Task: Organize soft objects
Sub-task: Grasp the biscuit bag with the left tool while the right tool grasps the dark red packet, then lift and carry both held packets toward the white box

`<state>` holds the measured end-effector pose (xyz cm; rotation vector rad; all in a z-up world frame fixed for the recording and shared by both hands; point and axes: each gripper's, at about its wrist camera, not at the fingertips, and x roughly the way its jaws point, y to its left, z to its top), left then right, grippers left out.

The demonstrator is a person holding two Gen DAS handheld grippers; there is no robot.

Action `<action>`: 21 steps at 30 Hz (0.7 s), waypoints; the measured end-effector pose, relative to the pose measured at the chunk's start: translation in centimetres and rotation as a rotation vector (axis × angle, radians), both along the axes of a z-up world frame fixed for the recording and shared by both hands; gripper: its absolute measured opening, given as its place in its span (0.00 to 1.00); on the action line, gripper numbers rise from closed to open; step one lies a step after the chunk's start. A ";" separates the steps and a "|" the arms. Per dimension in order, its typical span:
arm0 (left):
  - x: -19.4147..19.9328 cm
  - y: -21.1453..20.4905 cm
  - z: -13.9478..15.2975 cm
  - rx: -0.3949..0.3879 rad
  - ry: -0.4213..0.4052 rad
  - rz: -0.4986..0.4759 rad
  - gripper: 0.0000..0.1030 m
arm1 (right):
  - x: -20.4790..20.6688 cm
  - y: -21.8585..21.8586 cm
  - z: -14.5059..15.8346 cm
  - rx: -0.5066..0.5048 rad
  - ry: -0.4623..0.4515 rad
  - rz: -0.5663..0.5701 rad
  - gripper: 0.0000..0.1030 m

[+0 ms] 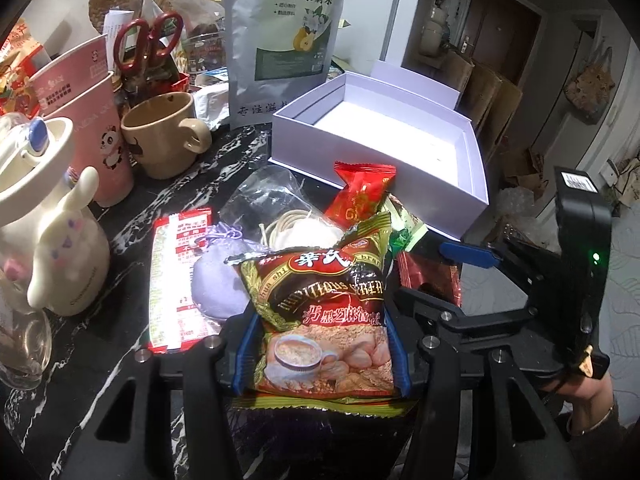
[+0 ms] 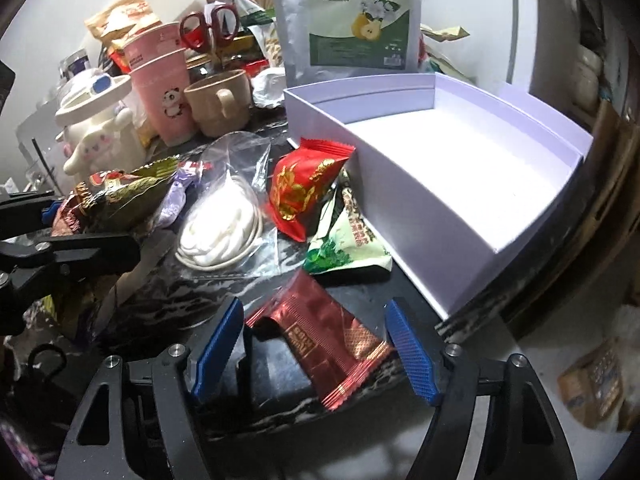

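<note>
Your left gripper (image 1: 322,354): pads clamp cereal sachet (image 1: 320,320) by both side edges, sachet upright between jaws. Your right gripper (image 2: 314,354): jaws spread, dark red foil packet (image 2: 320,340) lying flat between pads, untouched either side. White box (image 2: 420,216) just beyond.

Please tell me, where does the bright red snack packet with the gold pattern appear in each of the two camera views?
Left wrist view: the bright red snack packet is at the centre, just above the cereal bag and against the near wall of the white box.
Right wrist view: the packet is left of centre, against the box's left wall.
Shared landmark: the open white box.
</note>
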<state>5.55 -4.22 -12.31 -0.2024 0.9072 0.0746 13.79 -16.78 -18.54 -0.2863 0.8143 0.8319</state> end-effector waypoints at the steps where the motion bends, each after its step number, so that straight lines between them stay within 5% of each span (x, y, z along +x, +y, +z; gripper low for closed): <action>1: 0.0 0.0 0.0 -0.005 0.000 -0.005 0.51 | 0.0 0.2 0.0 -0.015 -0.006 0.003 0.68; 3: 0.0 0.0 -0.1 -0.012 0.000 -0.014 0.51 | -0.1 0.5 -0.1 -0.050 -0.030 -0.004 0.55; 9: -0.2 0.9 0.0 -0.032 -0.013 -0.006 0.51 | -0.5 1.3 0.1 -0.094 -0.026 -0.060 0.39; 21: -1.2 2.4 -0.2 -0.052 -0.022 0.006 0.51 | -1.9 1.1 0.3 -0.052 0.004 -0.117 0.32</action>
